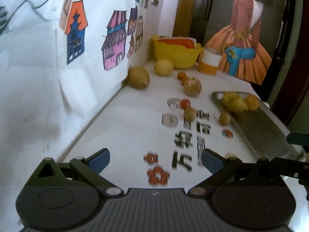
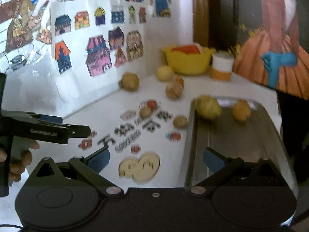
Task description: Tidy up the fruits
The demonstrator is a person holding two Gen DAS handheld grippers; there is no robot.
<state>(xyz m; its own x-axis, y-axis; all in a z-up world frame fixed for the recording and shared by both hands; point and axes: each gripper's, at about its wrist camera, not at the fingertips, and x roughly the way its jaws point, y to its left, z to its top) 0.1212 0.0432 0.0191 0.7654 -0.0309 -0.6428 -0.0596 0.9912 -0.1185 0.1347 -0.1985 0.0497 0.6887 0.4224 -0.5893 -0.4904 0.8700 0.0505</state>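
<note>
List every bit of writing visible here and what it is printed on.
"万": the one character I can make out, and only tentatively, among the black characters printed on the white table.
The other characters there: too blurred to read.
Small lettering on the left gripper, seen from the right wrist: too small to read.
Nothing else carries text.

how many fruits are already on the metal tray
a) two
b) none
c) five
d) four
a: the right wrist view shows just a yellow-green fruit and an orange fruit on the metal tray; the other fruits lie on the white table.
</note>
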